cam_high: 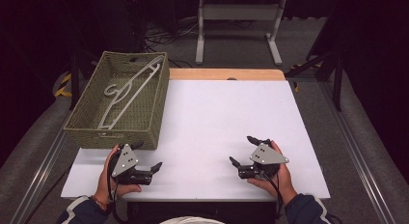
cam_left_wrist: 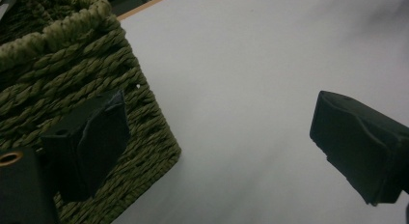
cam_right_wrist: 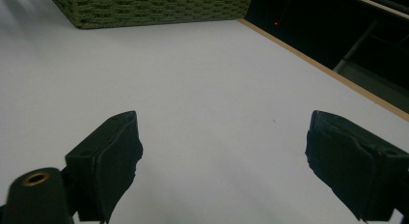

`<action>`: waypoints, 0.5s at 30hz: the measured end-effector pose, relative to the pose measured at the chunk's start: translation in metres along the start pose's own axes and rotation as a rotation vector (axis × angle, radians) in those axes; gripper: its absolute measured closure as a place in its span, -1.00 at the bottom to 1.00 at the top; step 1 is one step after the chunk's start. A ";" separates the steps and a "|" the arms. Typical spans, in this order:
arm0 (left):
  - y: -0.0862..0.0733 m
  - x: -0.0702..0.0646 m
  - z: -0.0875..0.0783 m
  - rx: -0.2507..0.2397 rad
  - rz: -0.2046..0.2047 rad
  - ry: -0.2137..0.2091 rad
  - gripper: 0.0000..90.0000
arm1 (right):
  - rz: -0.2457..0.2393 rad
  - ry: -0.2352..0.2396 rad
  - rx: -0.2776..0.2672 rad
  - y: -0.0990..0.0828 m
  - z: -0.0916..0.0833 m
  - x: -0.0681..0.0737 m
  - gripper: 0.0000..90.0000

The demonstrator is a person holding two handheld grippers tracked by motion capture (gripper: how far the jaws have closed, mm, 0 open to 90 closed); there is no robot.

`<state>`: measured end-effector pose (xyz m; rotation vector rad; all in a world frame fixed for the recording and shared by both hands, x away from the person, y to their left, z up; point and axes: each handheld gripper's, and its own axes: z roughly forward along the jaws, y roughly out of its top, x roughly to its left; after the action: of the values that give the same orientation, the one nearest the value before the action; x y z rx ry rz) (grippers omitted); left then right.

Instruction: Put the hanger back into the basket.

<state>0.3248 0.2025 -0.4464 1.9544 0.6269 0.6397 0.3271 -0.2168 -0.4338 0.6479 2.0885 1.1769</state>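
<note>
Nearest the person, both hands sit low at the near edge of the white rectangular table top (cam_high: 212,118). The left gripper (cam_high: 148,167), black w/ a grey three-cornered plate on top, has its jaws spread wide w/ nothing between them; in the left gripper view one black pad (cam_left_wrist: 99,137) stands in front of the basket wall, the other is cut off at the frame's right edge, bare white surface between. Whether that pad touches the weave can't be told. The right gripper (cam_high: 243,150), same build, is also spread wide and empty; its view shows two pads apart over bare table, both cropped at the bottom.

Farther back on the left, the olive-green woven rectangular basket (cam_high: 77,122) stands w/ its near corner just beside the left gripper. Inside lies a pale grey plastic clothes hanger (cam_high: 128,91), slanting from the near wall up to the far right corner, hook about mid-basket; its lower end is partly hidden behind the near rim.

Beyond, a light wooden strip (cam_high: 226,74) edges the table's far side. Behind that, a grey metal stand (cam_high: 238,26) on the floor; the rest is too dark to make out.
</note>
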 end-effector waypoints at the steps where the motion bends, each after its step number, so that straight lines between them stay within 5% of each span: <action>1: 0.000 0.001 -0.002 -0.006 -0.002 0.003 -0.84 | -0.002 0.004 0.001 -0.001 0.001 0.001 -0.72; 15: -0.001 0.006 -0.011 -0.037 -0.010 -0.007 -0.88 | -0.021 -0.011 -0.003 0.000 0.003 0.009 -0.73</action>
<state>0.3219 0.2140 -0.4411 1.9170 0.6156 0.6344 0.3233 -0.2088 -0.4377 0.6274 2.0793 1.1624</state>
